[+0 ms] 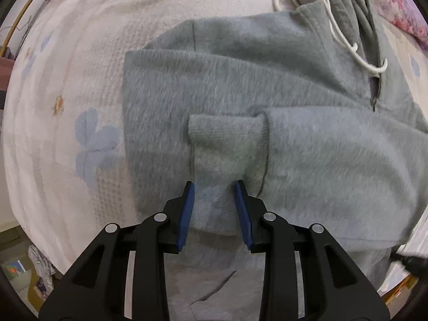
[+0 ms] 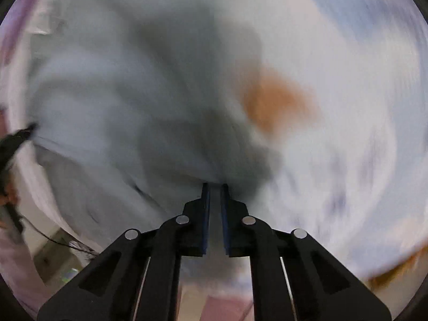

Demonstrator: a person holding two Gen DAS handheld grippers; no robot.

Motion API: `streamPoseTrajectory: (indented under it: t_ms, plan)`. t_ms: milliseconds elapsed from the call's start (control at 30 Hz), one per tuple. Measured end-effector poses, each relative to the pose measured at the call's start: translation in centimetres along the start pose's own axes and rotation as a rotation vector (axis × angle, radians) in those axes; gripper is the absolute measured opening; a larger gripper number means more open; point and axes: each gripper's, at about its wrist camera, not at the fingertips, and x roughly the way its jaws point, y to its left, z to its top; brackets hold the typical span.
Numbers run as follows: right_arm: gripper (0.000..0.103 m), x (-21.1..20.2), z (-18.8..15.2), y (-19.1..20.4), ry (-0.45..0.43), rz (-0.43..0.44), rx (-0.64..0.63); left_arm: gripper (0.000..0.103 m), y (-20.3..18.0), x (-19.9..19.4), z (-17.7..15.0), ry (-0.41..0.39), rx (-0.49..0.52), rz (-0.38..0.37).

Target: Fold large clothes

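Two wrist views, one sharp and one heavily smeared. Left view: grey hoodie (image 1: 240, 101) lay spread on a pale bedspread (image 1: 67, 93) with blue flower prints, filling the frame from centre out to 3 o'clock. A sleeve was folded across the body, its ribbed cuff (image 1: 227, 131) sitting at centre, just above the fingertips. White drawstring (image 1: 345, 40) looped at 1 o'clock beside the hood opening. Patterned purple fabric (image 1: 401, 8) showed at the 2 o'clock edge.

Left gripper (image 1: 215, 187) pointed down at the hoodie, jaws parted, blue pads (image 1: 187, 208) standing clear on either side of a strip of grey fabric near the lower hem. Fabric sat between them, but the pads did not look pressed on it, so released.

Right view: motion blur wiped most detail. Right gripper (image 2: 214, 186) had its jaws drawn nearly together, only a narrow slot between them. Grey cloth bunched right at the tips and ran up toward 12 and 10 o'clock, so it read as clenched on the hoodie (image 2: 120, 93) fabric; the exact pinch point was lost in blur. An orange blotch (image 2: 278, 104) on the bedspread (image 2: 347, 133) sat at 2 o'clock. A dark shape at the 9 o'clock edge could not be identified.
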Motion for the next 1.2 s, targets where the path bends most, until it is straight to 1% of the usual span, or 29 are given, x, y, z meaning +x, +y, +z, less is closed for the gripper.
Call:
streamPoseTrajectory:
  t_ms: [67, 133, 167, 200, 233, 267, 300, 333, 367, 400, 433, 467, 533, 567, 600, 700, 733, 767, 800, 833, 867, 900, 933, 967, 1033, 1067, 1100, 1133, 1200]
  plan:
    - [0.009, -0.5, -1.4, -1.6, -0.008, 0.046, 0.039, 0.031, 0.1, -0.1, -0.3, -0.001, 0.006, 0.0]
    - [0.014, -1.3, -2.3, -1.8, -0.027, 0.1, 0.046, 0.032, 0.0, -0.4, -0.8, -0.003, 0.009, -0.011]
    - [0.038, -1.3, -2.7, -1.7, -0.028, 0.147, 0.036, 0.033, -0.1, -0.5, -1.3, -0.007, 0.011, -0.017]
    - [0.057, -1.2, -3.0, -1.6, -0.033, 0.165, 0.022, 0.033, -0.2, -0.7, -1.8, -0.011, 0.011, -0.018]
    - [0.086, -0.5, -3.4, -1.4, -0.049, 0.134, 0.0, 0.034, -0.3, -0.6, -2.2, -0.014, 0.009, -0.021]
    - [0.087, 0.4, -3.7, -1.3, -0.038, 0.097, -0.008, 0.034, -0.3, -0.5, -2.5, -0.014, 0.008, -0.023]
    - [0.086, 2.2, -4.1, -1.4, 0.011, 0.077, 0.001, 0.034, -0.2, -0.6, -2.7, -0.013, 0.007, -0.021]
    - [0.078, 3.5, -4.5, -1.6, 0.05, 0.094, 0.018, 0.034, 0.0, -0.8, -2.8, -0.014, 0.003, -0.023]
    - [0.064, 4.8, -5.5, -1.9, 0.074, 0.111, 0.043, 0.034, -0.1, -0.8, -2.8, -0.016, 0.0, -0.026]
    - [0.062, 4.9, -6.4, -1.8, 0.039, 0.104, 0.03, 0.034, -0.1, -0.8, -2.7, -0.022, 0.0, -0.031]
    - [0.044, 4.6, -7.3, -1.6, 0.016, 0.086, 0.001, 0.035, 0.0, -0.8, -2.1, -0.024, 0.002, -0.033]
    - [0.019, 4.4, -7.9, -2.0, 0.028, 0.091, 0.02, 0.035, 0.0, -0.9, -2.1, -0.025, 0.01, -0.029]
    - [0.018, 3.8, -8.8, -3.2, 0.028, 0.073, 0.072, 0.035, -0.3, -0.9, -1.9, -0.024, 0.027, -0.011]
    - [0.012, 4.0, -9.3, -3.9, 0.038, 0.032, 0.072, 0.035, -0.5, -1.0, -1.9, -0.029, 0.036, -0.004]
    - [0.011, 4.9, -9.6, -5.0, 0.052, 0.009, 0.088, 0.035, -0.6, -1.0, -1.0, -0.032, 0.041, -0.009]
    - [0.014, 6.4, -9.4, -7.0, 0.101, 0.078, 0.178, 0.035, -1.4, -1.4, -0.1, -0.034, 0.061, -0.006]
    - [0.025, 6.0, -9.1, -6.8, 0.112, 0.082, 0.177, 0.035, -1.7, -1.8, 0.1, -0.042, 0.072, 0.009]
    - [0.05, 4.8, -8.7, -6.2, 0.118, 0.04, 0.15, 0.035, -2.0, -2.3, 0.3, -0.056, 0.078, 0.012]
    - [0.06, 2.9, -8.3, -5.5, 0.082, -0.02, 0.118, 0.036, -2.1, -2.7, 0.4, -0.066, 0.08, 0.004]
    - [0.071, 1.5, -7.7, -5.0, 0.044, -0.03, 0.098, 0.036, -2.1, -3.0, 0.5, -0.074, 0.079, -0.009]
    - [0.071, -0.8, -7.1, -4.2, -0.021, -0.017, 0.072, 0.036, -2.2, -3.4, 0.7, -0.083, 0.074, -0.021]
    - [0.071, -2.7, -6.3, -3.8, -0.08, 0.002, 0.073, 0.036, -2.2, -3.6, 0.9, -0.092, 0.07, -0.028]
    - [0.065, -4.7, -5.4, -3.4, -0.154, 0.028, 0.088, 0.036, -2.3, -3.7, 1.1, -0.107, 0.066, -0.029]
    - [0.048, -6.4, -3.9, -2.5, -0.227, 0.064, 0.071, 0.036, -2.3, -4.0, 1.4, -0.123, 0.063, -0.026]
    - [0.029, -9.0, -0.5, -0.1, -0.353, 0.056, -0.011, 0.036, -2.5, -4.0, 2.1, -0.172, 0.054, -0.009]
    - [0.024, -9.9, 1.5, 1.2, -0.415, 0.042, -0.051, 0.036, -2.5, -3.8, 2.1, -0.182, 0.048, -0.017]
    - [0.021, -10.2, 3.6, 2.1, -0.448, 0.045, -0.075, 0.035, -2.4, -3.2, 2.6, -0.176, 0.04, -0.051]
    - [0.017, -10.2, 5.8, 2.6, -0.477, 0.046, -0.075, 0.031, -2.2, -2.4, 3.5, -0.15, 0.024, -0.082]
    - [0.017, -9.2, 10.4, 3.3, -0.493, 0.04, -0.066, 0.031, -1.5, 0.3, 3.8, -0.106, -0.021, -0.118]
